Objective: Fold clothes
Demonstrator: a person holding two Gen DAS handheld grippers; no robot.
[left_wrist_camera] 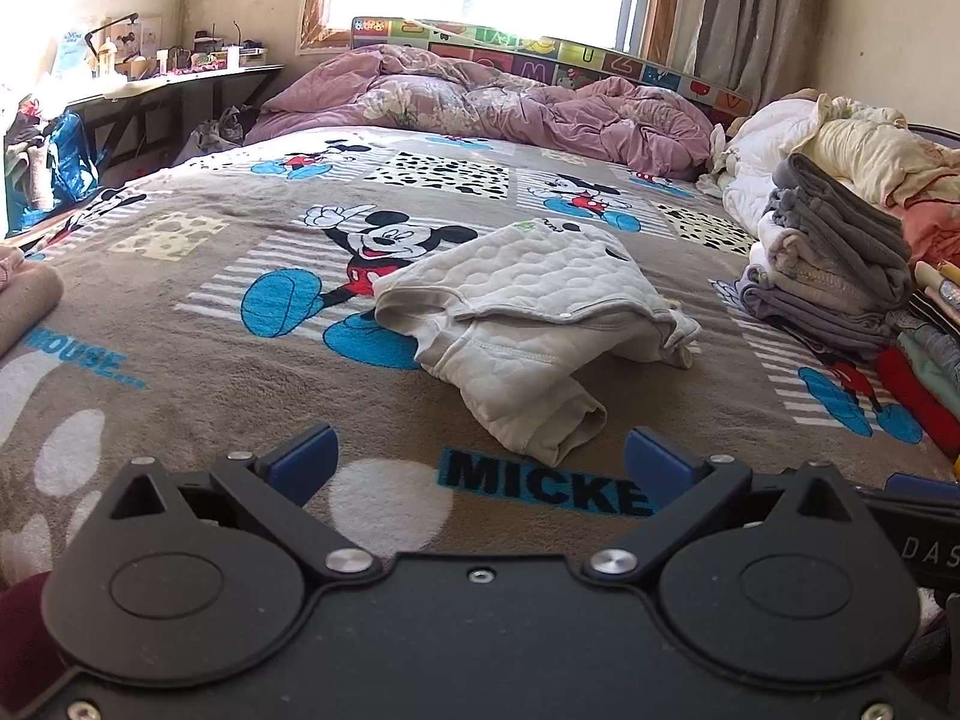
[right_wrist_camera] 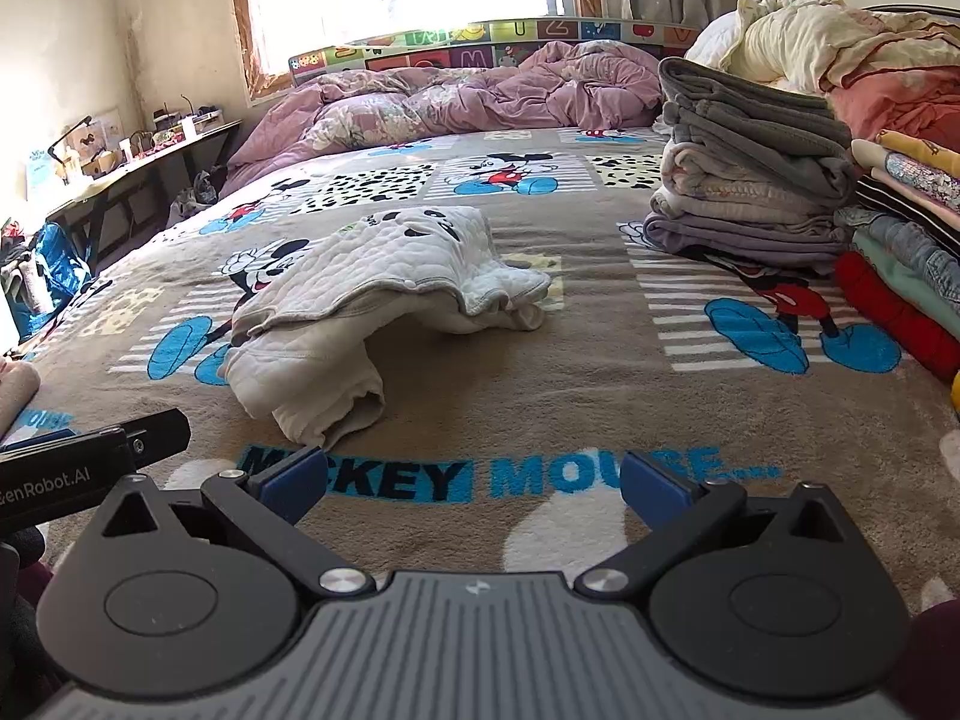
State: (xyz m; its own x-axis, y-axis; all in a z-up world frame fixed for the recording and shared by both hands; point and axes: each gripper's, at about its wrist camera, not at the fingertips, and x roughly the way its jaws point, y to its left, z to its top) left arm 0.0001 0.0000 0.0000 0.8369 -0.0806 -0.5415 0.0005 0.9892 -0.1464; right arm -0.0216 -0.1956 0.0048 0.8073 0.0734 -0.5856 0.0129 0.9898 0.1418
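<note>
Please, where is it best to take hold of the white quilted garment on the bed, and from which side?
Probably the near sleeve end of the white quilted garment, approached from the front edge of the bed. It juts toward both open grippers, the left gripper and the right gripper, and lies free on the blanket, apart from the folded stack.

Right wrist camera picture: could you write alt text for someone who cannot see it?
A crumpled cream quilted garment lies unfolded on a brown cartoon-mouse blanket covering a bed. In front of it the right hand-held gripper is open and empty. A stack of folded clothes sits at the right, and a rumpled pink duvet lies under a bright window.
</note>
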